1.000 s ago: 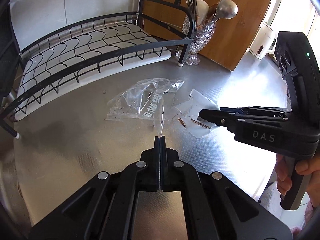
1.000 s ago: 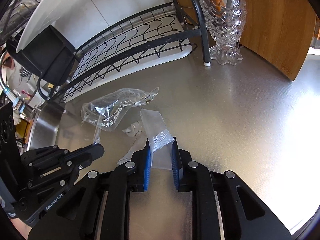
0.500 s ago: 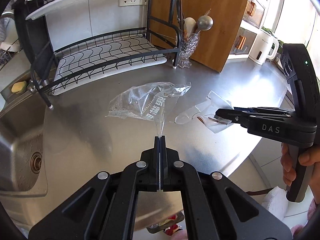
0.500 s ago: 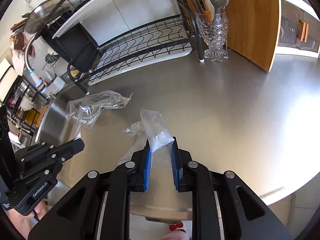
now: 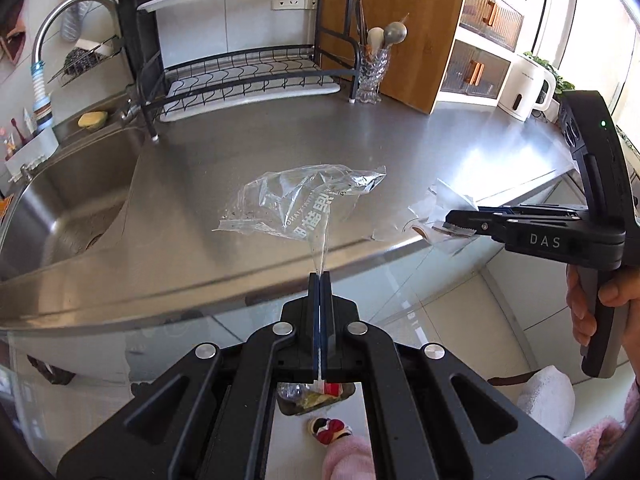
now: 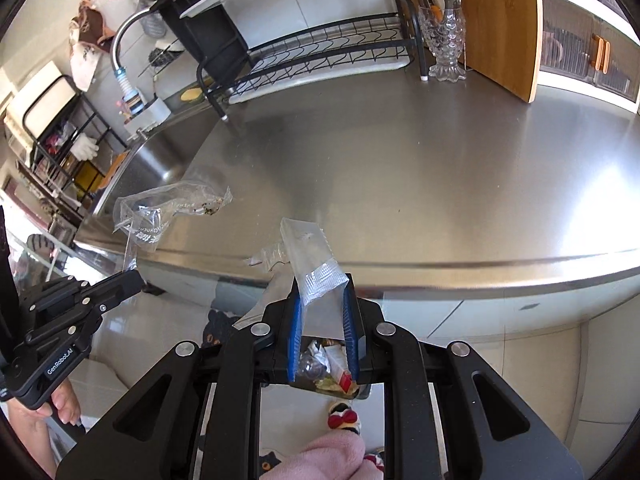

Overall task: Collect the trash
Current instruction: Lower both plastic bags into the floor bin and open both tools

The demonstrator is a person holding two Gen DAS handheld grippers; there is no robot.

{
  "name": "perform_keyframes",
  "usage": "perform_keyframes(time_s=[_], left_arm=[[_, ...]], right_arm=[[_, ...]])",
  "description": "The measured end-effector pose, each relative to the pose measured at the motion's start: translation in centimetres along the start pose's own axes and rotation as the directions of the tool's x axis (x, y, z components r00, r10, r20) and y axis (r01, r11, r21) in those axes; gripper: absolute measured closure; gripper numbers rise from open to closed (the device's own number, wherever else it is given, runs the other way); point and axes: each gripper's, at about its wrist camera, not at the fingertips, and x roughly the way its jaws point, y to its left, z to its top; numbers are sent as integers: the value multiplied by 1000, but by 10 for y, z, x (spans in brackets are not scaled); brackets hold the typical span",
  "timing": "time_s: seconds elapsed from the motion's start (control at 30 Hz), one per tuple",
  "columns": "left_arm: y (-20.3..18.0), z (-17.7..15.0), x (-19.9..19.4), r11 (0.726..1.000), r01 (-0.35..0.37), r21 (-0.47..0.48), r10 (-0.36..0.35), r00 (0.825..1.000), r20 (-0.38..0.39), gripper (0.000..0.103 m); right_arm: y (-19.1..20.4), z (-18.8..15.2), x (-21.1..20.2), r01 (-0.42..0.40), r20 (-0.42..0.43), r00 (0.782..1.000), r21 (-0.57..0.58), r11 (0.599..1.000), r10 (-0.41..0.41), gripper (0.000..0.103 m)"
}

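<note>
— What carries everything in front of you?

— A brushed stainless-steel countertop (image 5: 420,148), its rounded front edge nearest you. On your left it drops into a steel sink basin (image 5: 60,204).

— What stands on it at the far side?

— A black wire dish rack with a white drip tray (image 5: 248,76) at the far left, its feet on the steel. Just right of it you see a clear fish-shaped glass holder with spoons (image 6: 442,40). Beside that stands an upright wooden board (image 6: 504,28). Far right, a white electric kettle (image 5: 528,86) stands on the counter.

— And below?

— A pale tiled floor (image 6: 540,344) beneath the edge, with an open bin of mixed scraps (image 6: 328,368) on it.
</note>
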Motion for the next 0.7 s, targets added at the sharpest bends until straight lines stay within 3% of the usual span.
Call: perform_keyframes(time_s=[0.27,0.47,0.7], left_arm=[[14,-80,11,994,9,-107,-21,994,-105,103],[30,-130,57,984,26,-175,-67,971,-230,103],[44,-168,121,976,34,-213,-105,938,-331,103]], right_arm=[[6,-62,37,12,-127,992,-34,999,-16,84],[5,-115,95,43,-270,961,-54,998,-56,84],[-7,-148,161,109,-341,933,-32,993,-114,84]])
